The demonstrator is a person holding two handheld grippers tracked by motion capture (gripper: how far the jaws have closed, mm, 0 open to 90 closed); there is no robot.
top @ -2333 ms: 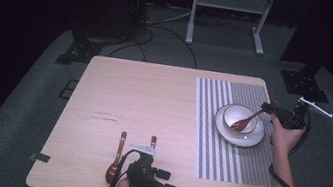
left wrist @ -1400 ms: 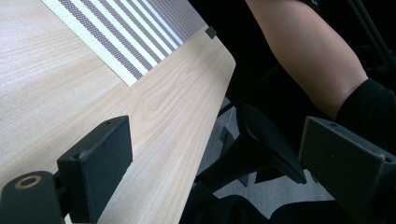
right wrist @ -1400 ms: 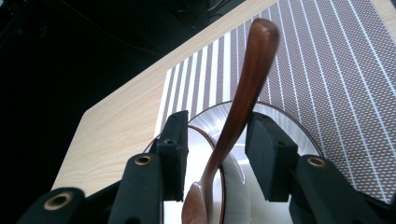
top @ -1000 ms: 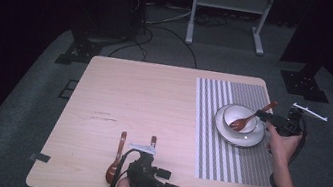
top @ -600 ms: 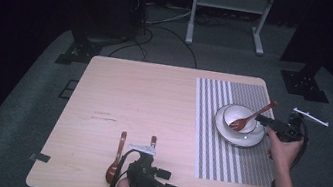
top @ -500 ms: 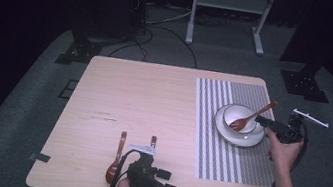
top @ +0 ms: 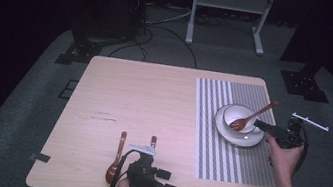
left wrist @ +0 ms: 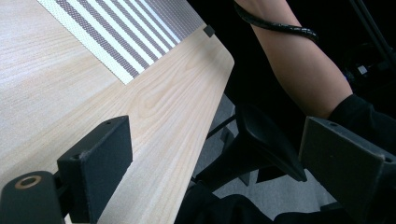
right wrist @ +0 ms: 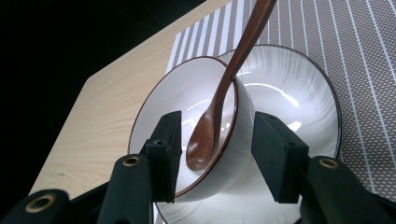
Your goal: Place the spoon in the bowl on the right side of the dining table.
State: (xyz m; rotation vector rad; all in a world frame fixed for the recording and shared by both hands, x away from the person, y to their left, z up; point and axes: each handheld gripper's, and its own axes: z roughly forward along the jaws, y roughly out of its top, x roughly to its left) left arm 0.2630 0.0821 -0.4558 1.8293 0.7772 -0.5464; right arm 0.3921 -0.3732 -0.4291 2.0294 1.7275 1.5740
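Hovering open beside the bowl (right wrist: 187,135), right claw (right wrist: 215,154) has freed the spoon (right wrist: 219,98); left claw (left wrist: 210,163) idles open.

Dim room, black backdrop. Grey carpeted floor (top: 26,101), black cables (top: 164,30) trailing across it. Light wooden table (top: 143,100) centre, lit from above. White metal rack legs (top: 228,12) behind; black stand bases (top: 77,51) either side.

A pale wooden desk (top: 152,106) carries a grey-and-white striped placemat (top: 225,158) on its right part. A second brown wooden spoon (top: 115,161) lies near the front edge. Behind the desk, on grey carpet (top: 26,101), stands a white metal frame (top: 229,2).
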